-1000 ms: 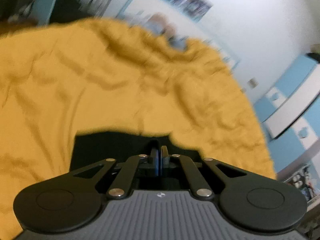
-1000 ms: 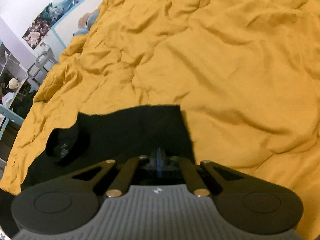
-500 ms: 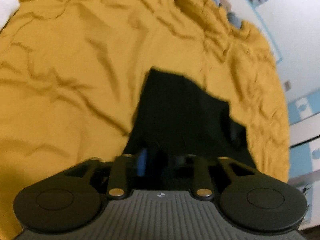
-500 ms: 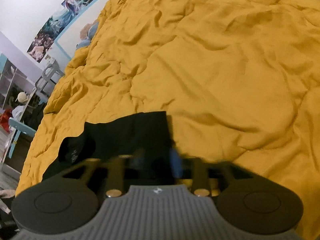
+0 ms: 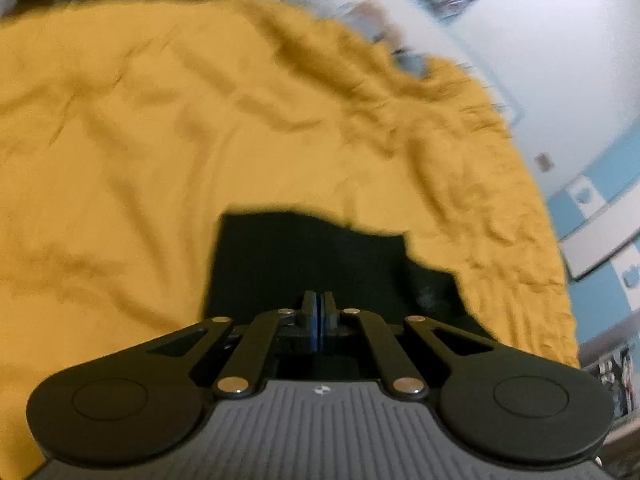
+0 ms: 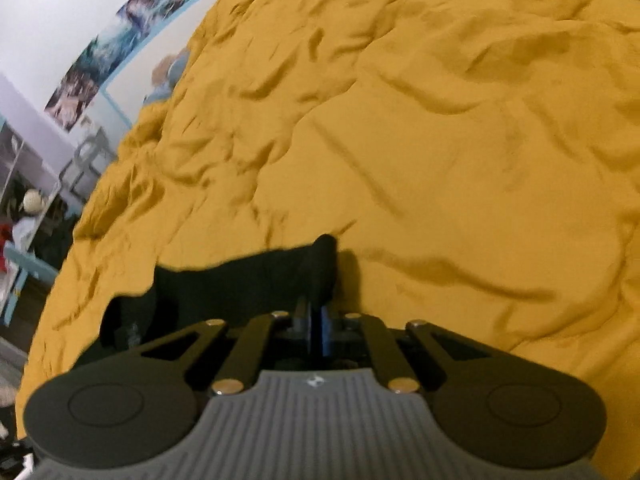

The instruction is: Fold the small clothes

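Left wrist view puts the black garment (image 5: 320,256) flat on your yellow bedspread (image 5: 120,160), directly ahead of your left gripper (image 5: 319,306), whose 2 fingers are clenched together over the cloth; whether fabric is pinched between them, you cannot tell. In the right wrist view the same garment (image 6: 240,284) lies ahead and to the left, with 1 edge raised into a small peak above your right gripper (image 6: 314,316). Those fingers are clenched too, and seem to nip that raised edge. Posters (image 6: 120,48) hang on the wall beyond the bed.
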Demonstrator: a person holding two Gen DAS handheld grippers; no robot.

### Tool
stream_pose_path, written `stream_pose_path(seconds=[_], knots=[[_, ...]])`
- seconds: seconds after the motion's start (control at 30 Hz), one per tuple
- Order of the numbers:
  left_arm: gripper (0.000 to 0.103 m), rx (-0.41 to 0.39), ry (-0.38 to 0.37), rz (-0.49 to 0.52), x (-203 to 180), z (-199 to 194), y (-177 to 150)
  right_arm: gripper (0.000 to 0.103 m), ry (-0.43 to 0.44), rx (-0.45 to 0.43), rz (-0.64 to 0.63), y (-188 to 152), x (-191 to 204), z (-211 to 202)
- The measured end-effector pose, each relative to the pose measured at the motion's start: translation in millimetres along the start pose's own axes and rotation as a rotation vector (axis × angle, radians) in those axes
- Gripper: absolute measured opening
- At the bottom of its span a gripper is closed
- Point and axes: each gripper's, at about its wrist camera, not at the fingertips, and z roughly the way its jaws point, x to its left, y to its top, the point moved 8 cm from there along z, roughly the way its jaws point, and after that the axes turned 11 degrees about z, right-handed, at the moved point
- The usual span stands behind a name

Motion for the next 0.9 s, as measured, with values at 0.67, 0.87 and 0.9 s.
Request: stream_pose_path(seconds=[0.67,0.87,0.9], knots=[[0.032,0.171,0.149,0.132,9.1,-3.8,-38.6,0.037,-0.017,0.168,-0.405,-61.0,1.4,-109.6],[0.032,0.202,0.173,0.141,8.0,-8.2,-60.7,0.045,-0.100,0.150,-0.664,-116.0,-9.2,-113.3],[0.032,0.197,0.170,0.141,7.2,-12.1,-60.4,0.042,-0.133,0.124,-0.686,-115.9,-13.2,-111.2]])
